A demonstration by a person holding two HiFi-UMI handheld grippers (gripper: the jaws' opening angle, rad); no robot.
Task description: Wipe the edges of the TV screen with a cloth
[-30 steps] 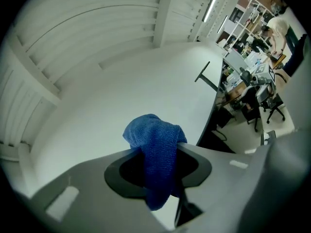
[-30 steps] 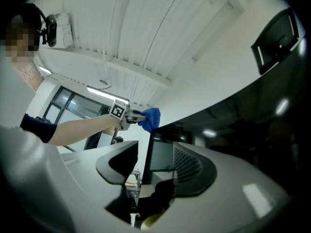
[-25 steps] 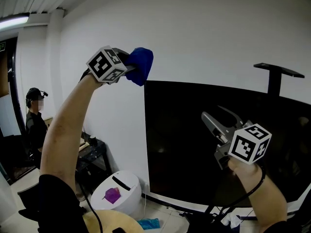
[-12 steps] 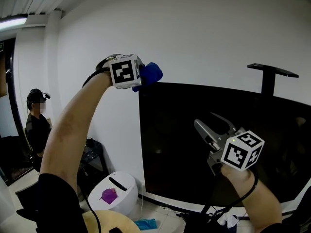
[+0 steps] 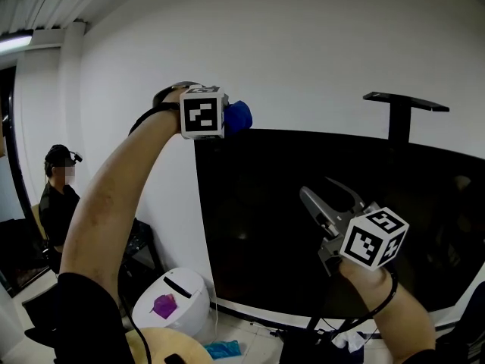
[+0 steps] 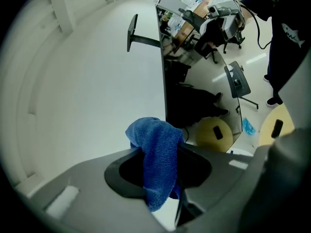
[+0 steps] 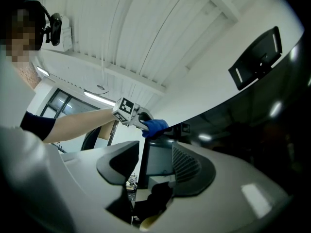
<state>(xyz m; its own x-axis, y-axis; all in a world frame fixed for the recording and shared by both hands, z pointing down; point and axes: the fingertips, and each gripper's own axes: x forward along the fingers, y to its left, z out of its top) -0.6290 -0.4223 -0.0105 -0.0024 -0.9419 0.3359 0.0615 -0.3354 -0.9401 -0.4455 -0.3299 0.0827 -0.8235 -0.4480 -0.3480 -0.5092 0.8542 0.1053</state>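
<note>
A big black TV screen point(image 5: 250, 226) hangs on the white wall. My left gripper point(image 5: 231, 118) is raised at its top left corner, shut on a bunched blue cloth point(image 5: 238, 117). The cloth lies against that corner. In the left gripper view the cloth point(image 6: 158, 154) hangs down between the jaws of the left gripper point(image 6: 158, 166), with the TV's edge point(image 6: 165, 81) just beyond. My right gripper point(image 5: 317, 188) hovers in front of the screen's middle. Its jaws are closing and nothing is between them. The right gripper view looks past the right gripper point(image 7: 148, 161) towards the cloth point(image 7: 155, 126).
A black mount arm point(image 5: 402, 108) sticks up behind the TV's top edge. A white round bin point(image 5: 170, 302) with a purple object stands on the floor at lower left, with a blue rag point(image 5: 226, 349) beside it. A person point(image 5: 57, 196) sits at far left.
My left gripper has carried the cloth right and slightly down, from beside the TV onto its top left corner. The right gripper has stayed in front of the screen.
</note>
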